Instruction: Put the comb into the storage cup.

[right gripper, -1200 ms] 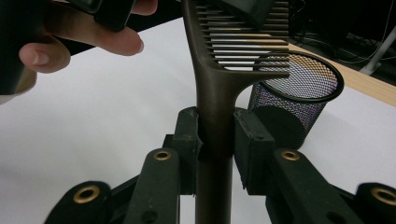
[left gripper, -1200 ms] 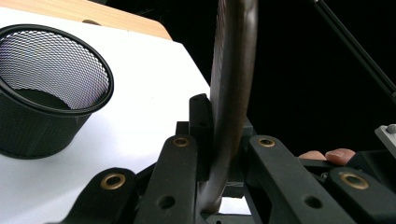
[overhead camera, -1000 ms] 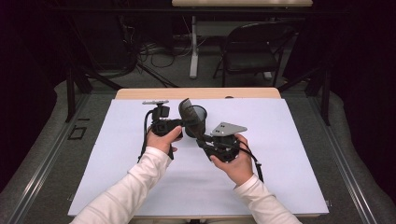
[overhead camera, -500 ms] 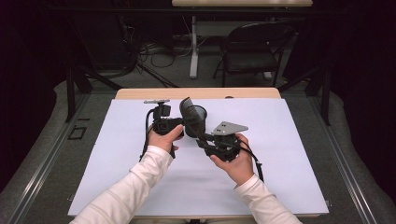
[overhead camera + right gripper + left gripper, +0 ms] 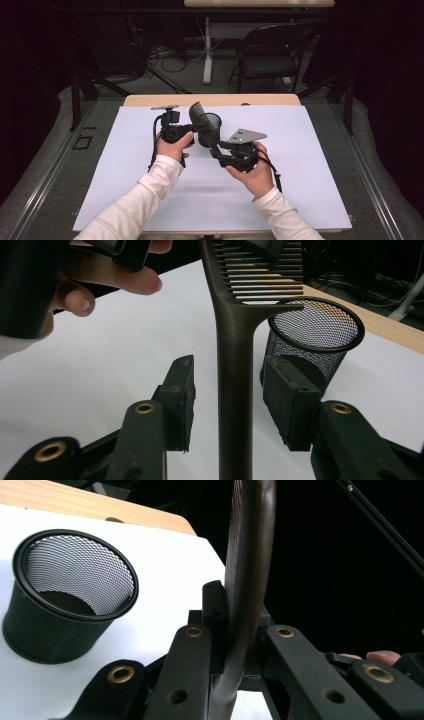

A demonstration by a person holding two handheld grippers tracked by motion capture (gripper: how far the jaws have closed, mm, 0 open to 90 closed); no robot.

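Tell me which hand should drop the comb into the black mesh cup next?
Left, probably. The left tool is clamped on the comb, with the mesh cup close beside it. The right tool has just been opening, its pads standing clear of the comb's handle, so it no longer grips it.

A: Legible text, labels or numbers on the comb, the mesh cup or the bench?

B: None. No brand, number or sign can be read on any surface.

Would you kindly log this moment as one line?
left gripper: shut on dark plastic comb | right gripper: jaws just opening, handle between, untouched | black mesh cup: upright, empty
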